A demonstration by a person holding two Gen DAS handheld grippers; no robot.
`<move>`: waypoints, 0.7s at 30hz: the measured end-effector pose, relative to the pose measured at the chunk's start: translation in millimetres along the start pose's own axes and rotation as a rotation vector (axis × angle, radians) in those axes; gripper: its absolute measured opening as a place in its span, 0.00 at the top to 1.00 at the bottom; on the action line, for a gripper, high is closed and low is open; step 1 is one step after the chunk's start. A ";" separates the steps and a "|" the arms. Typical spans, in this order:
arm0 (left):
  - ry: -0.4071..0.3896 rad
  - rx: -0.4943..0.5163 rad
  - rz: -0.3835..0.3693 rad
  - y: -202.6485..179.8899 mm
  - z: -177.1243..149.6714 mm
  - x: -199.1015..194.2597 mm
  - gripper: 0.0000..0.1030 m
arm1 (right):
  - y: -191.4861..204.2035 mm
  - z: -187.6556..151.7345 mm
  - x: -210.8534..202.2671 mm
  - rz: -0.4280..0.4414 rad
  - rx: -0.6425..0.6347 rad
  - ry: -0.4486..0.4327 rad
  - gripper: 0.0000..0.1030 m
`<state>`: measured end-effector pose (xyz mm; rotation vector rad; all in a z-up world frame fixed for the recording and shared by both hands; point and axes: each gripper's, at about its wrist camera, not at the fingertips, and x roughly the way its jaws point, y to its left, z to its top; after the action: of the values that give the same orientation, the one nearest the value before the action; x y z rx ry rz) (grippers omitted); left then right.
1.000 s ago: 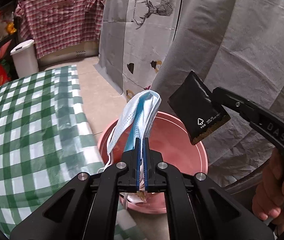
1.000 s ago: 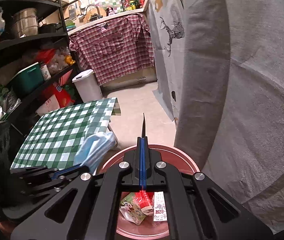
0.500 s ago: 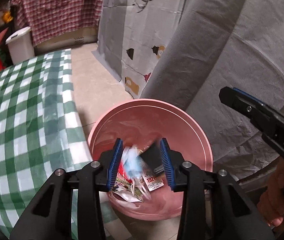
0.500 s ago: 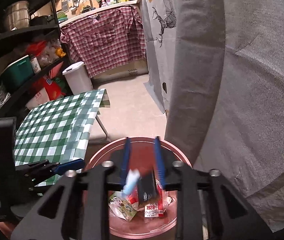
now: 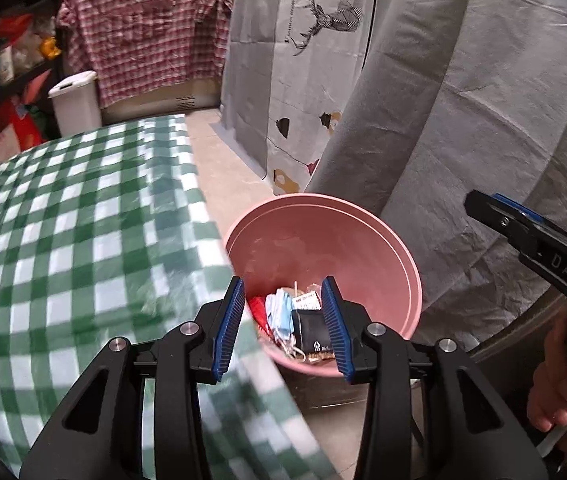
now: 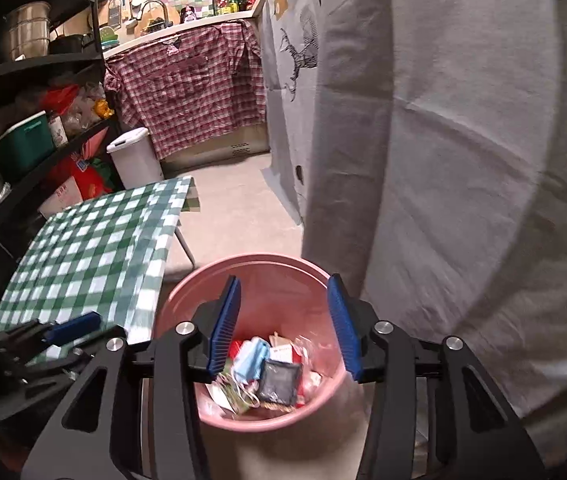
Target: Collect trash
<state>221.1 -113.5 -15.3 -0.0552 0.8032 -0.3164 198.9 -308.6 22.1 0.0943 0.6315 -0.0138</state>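
Observation:
A pink bin stands on the floor beside the table. In it lie a blue face mask, a black packet and several other wrappers. My left gripper is open and empty, above the bin's near rim and the table edge. My right gripper is open and empty, above the bin. The right gripper also shows in the left wrist view, and the left gripper in the right wrist view.
A table with a green checked cloth stands left of the bin. Grey fabric hangs right of it. A white lidded bin, shelves and a counter draped with a red plaid shirt stand behind.
My left gripper let go of the blue mask and my right gripper let go of the black packet. Both fell into the pink bin. Both grippers opened wide.

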 end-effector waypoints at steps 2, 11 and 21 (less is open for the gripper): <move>-0.010 -0.018 0.013 1.4 -7.6 -11.0 0.61 | 2.5 -5.4 -13.3 -0.012 0.005 -0.011 0.50; -0.037 -0.043 0.065 -5.5 -35.4 -68.2 0.44 | 7.6 -28.2 -69.8 -0.032 0.028 -0.059 0.20; -0.138 -0.008 0.126 -23.7 -61.8 -111.0 0.07 | -2.4 -54.9 -112.7 -0.045 0.047 -0.026 0.05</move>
<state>98.6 -98.5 23.2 -0.0337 0.6682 -0.1883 75.5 -307.7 44.3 0.1254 0.6074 -0.0732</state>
